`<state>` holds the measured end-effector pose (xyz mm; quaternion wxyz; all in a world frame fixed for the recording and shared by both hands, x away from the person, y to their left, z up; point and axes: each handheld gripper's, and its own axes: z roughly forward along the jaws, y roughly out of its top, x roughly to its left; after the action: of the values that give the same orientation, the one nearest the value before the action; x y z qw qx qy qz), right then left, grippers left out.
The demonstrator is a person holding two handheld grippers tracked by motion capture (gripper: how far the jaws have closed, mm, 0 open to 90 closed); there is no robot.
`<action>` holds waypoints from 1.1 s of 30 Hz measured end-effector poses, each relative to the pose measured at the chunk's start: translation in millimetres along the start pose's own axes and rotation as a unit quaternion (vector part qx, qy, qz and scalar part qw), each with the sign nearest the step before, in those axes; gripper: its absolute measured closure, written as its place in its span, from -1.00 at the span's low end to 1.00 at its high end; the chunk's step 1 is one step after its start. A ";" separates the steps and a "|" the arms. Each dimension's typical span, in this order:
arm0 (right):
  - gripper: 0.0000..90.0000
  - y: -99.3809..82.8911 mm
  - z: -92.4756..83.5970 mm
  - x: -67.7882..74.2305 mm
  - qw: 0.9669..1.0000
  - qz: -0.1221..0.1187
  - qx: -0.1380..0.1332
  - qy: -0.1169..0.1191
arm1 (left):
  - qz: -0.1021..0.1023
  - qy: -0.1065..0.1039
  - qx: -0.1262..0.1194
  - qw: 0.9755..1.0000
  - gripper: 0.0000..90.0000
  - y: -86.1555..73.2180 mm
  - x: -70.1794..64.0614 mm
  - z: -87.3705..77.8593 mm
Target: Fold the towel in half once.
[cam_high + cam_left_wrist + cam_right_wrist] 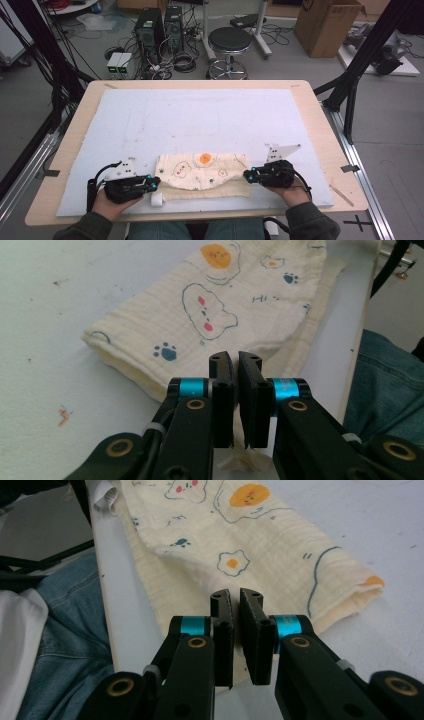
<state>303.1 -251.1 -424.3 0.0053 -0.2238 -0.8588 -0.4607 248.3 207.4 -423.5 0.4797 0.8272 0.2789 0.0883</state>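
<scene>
Faintly, "HI" on printed cloth (240,295)

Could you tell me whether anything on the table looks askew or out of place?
The folded cloth lies unevenly: its printed upper layer sits crooked over the plain layer, whose near edge overhangs the white mat. A small white tab sticks out at its left corner.

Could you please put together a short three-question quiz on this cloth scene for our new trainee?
1. True or false: the left claw stands wide open.
2. Which print lies nearest the cloth's far edge in the high view? A) orange egg yolk B) red car C) green leaf
3. On what does the cloth lie?

Key:
1. False; its jaws are nearly together, as are the right claw's.
2. A.
3. The pale blue mat on the wooden table.
</scene>
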 end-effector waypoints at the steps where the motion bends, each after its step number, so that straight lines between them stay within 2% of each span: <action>1: 0.81 -0.2 -0.4 0.4 1.000 -0.001 -0.001 0.002 | 0.003 -0.005 0.001 1.000 0.82 0.3 -0.1 -0.8; 4: 0.68 1.8 -3.5 2.6 1.000 -0.001 -0.007 0.015 | 0.003 -0.019 -0.008 1.000 0.63 3.7 -0.2 -3.2; 7: 0.61 5.7 -6.7 3.6 0.999 -0.003 -0.020 0.027 | 0.004 -0.020 -0.014 1.000 0.51 7.8 1.2 -4.7; 9: 0.61 7.3 -5.2 3.6 0.999 -0.003 -0.018 0.027 | 0.000 -0.014 -0.011 1.000 0.54 8.9 3.2 -1.6; 12: 0.60 5.6 5.6 3.2 0.999 -0.004 0.000 0.033 | -0.002 -0.011 0.007 1.000 0.63 7.0 5.9 7.6; 13: 0.59 4.6 8.7 3.6 0.999 -0.006 0.007 0.035 | 0.003 -0.014 0.020 1.000 0.65 5.6 6.2 11.3; 17: 0.60 -2.3 20.3 7.9 0.998 -0.012 0.040 0.047 | 0.009 -0.028 0.047 0.998 0.76 -0.3 3.4 17.2; 22: 0.70 -7.7 28.7 9.7 0.997 -0.019 0.063 0.047 | 0.003 -0.042 0.074 0.996 0.81 -8.9 2.3 19.7; 27: 0.88 -8.6 27.9 12.9 0.996 -0.040 0.066 0.039 | 0.006 -0.046 0.072 0.996 0.82 -12.5 1.9 18.3; 30: 0.94 -9.8 27.1 13.6 0.996 -0.042 0.062 0.038 | 0.012 -0.045 0.070 0.997 0.93 -13.1 2.5 18.4; 33: 0.95 -9.3 24.8 14.9 0.997 -0.043 0.052 0.041 | 0.015 -0.036 0.052 0.998 0.97 -11.3 1.8 15.3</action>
<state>291.0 -230.1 -442.7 0.0326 -0.1667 -0.8898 -0.4237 251.8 201.3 -441.2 0.4446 0.8577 0.2534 0.0505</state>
